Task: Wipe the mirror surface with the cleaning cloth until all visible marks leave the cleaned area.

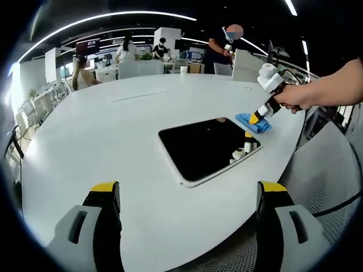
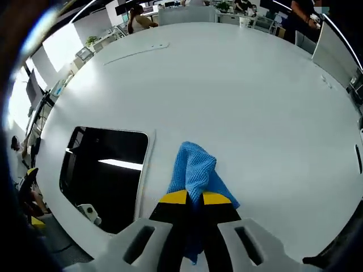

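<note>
On the large white oval worktop [image 1: 102, 136] we find the rectangular dark-glass mirror with a pale rounded frame [image 1: 207, 148] lying flat near the edge. Just beside its frame lies the blue textured cleaning cloth [image 2: 195, 170], pinched in the right claw [image 2: 194, 198], whose yellow-tipped jaws stand closed on one bunched end. The left claw [image 1: 190, 195] hangs spread wide and empty, well short of the mirror.

We judge wiping not yet begun: the cloth rests on the worktop, off the glass.

Risks noted:
- The grip takes only a fold, so a drag may pull the cloth free.
- The mirror is unrestrained near the worktop edge; a firm stroke may shift it outward unless the left claw braces it.
- We cannot make out any marks on the glass, so coverage cannot be confirmed.
</note>
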The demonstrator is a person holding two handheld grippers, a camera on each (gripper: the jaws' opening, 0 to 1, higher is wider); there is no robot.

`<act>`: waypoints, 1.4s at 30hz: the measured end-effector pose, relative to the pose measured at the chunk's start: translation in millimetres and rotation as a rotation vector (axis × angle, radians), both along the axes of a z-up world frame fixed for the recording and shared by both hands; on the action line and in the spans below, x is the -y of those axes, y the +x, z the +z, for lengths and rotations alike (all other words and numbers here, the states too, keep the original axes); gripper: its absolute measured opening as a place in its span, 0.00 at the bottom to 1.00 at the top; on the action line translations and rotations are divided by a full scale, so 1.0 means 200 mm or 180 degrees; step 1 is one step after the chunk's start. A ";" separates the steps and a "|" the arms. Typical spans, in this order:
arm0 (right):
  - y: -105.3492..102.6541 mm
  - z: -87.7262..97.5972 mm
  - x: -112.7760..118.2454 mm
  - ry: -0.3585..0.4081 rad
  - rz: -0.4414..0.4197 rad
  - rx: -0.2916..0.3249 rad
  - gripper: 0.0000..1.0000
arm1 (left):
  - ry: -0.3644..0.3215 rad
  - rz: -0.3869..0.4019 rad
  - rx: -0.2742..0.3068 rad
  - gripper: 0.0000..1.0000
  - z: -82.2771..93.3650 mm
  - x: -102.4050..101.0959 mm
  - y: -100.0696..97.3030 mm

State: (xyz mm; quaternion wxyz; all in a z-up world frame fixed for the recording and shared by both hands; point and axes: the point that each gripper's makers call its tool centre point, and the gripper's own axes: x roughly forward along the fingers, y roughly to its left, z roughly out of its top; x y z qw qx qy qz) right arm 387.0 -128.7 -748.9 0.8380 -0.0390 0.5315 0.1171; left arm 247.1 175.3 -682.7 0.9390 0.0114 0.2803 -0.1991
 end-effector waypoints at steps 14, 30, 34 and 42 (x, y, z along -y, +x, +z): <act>0.00 0.00 -0.01 0.0044 0.0556 0.0155 0.02 | -0.0046 0.0072 0.0007 0.99 0.01 -0.01 0.01; -0.09 0.40 0.08 0.0478 0.0975 0.1464 0.91 | -0.0062 0.0139 0.0046 0.99 0.05 -0.11 0.02; -0.18 0.35 0.16 0.0586 0.0815 0.1381 0.91 | -0.0036 0.0080 0.0147 0.99 0.08 -0.09 0.02; -0.34 0.35 0.18 0.0537 0.0745 0.1443 0.98 | -0.0122 0.0201 0.0298 0.99 0.13 -0.11 0.03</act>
